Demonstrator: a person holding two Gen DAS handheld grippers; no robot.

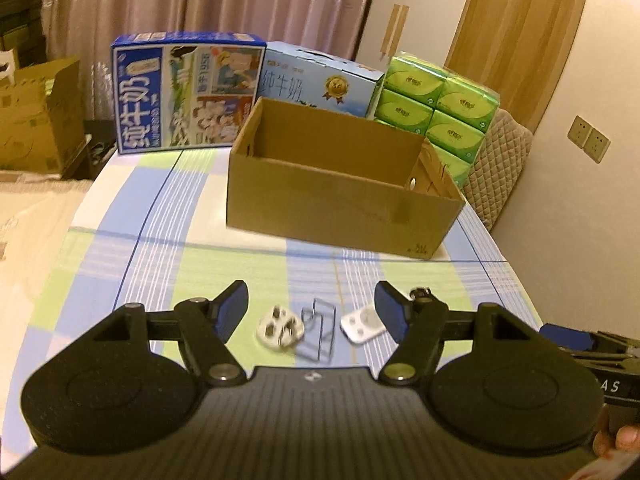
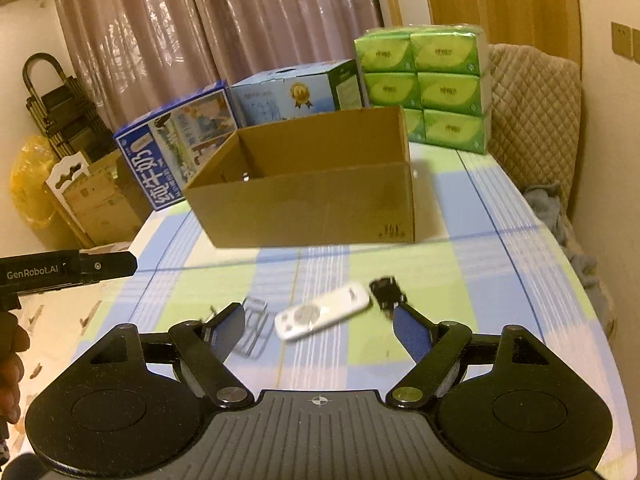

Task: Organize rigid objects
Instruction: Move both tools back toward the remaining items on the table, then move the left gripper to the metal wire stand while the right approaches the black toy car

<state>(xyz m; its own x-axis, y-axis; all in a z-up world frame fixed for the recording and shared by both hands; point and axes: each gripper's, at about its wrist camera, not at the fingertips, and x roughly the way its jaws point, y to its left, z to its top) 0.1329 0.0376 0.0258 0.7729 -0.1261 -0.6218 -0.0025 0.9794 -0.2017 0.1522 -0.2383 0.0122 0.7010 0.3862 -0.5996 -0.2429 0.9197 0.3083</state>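
Both grippers' jaws stand apart, empty; black object (image 2: 386, 289) beside remote (image 2: 322, 311) blurred.

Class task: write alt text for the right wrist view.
Open tongs hover over a white remote on a checked tablecloth, between a wire clip and a black part. An open cardboard box sits beyond.

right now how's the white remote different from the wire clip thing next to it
The white remote is a solid, flat, elongated slab with buttons; the wire clip is a bare see-through metal frame. The remote is white, the clip grey-silver. The remote lies between the right gripper's fingers, the clip beside its left finger. Both rest loose on the checked tablecloth, ungripped.
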